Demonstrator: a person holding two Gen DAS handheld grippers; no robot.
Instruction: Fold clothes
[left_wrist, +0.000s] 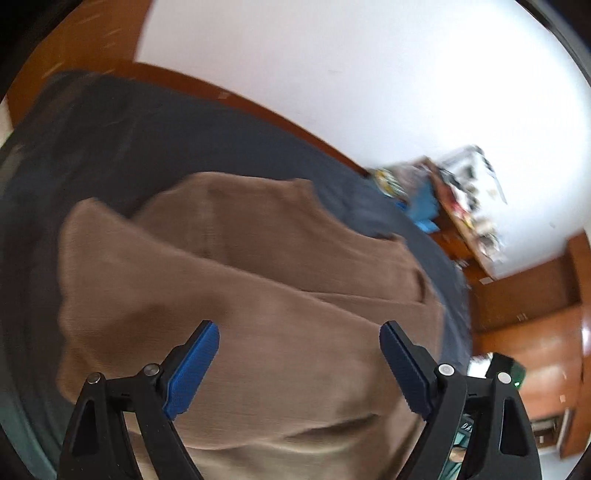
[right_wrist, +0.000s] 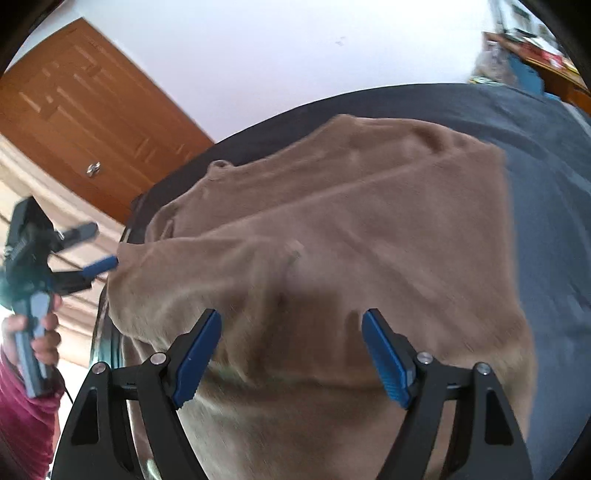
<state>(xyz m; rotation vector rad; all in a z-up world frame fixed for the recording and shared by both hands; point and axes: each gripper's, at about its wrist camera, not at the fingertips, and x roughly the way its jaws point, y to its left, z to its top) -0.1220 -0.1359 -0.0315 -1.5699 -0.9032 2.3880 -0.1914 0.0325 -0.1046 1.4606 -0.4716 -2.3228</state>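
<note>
Garment: brown garment (left_wrist: 258, 295) lies spread and partly doubled on the dark blue bed cover (left_wrist: 184, 147), directly ahead of and beneath both claws.
Left claw: left claw (left_wrist: 299, 365) stands wide – nothing between the blue pads, cloth only behind the gap. In the right wrist view it (right_wrist: 94, 247) sits at the garment's far-left edge, one tip just beside the cloth; contact cannot be told.
Right claw: right claw (right_wrist: 291, 358) also wide and empty, hanging over the near part of the garment, apart from it.
Hand: a hand (right_wrist: 40, 332) grips the left claw's handle, with a dark red sleeve (right_wrist: 22, 424) below it.
Step in hand: judged as between folds – both claws free, one layer already lying across the body of the garment, each claw lining up on a fresh edge.
Next move: likely calls for each claw to drop to a corner or hem on its own side, pinch one clean layer, then carry it over evenly – the soft cloth will sag if the two lifts are unequal.
Fold line: a ridge runs diagonally ahead of the right claw; which layer lies on top there is unclear.
Hidden: near hem cut off below both claws' frames; garment type not certain.
Hard to make out: both views blurred; cluttered shelf (left_wrist: 461, 199) far right of the left claw is unreadable; wooden door (right_wrist: 85, 118) up-left of the right claw.
</note>
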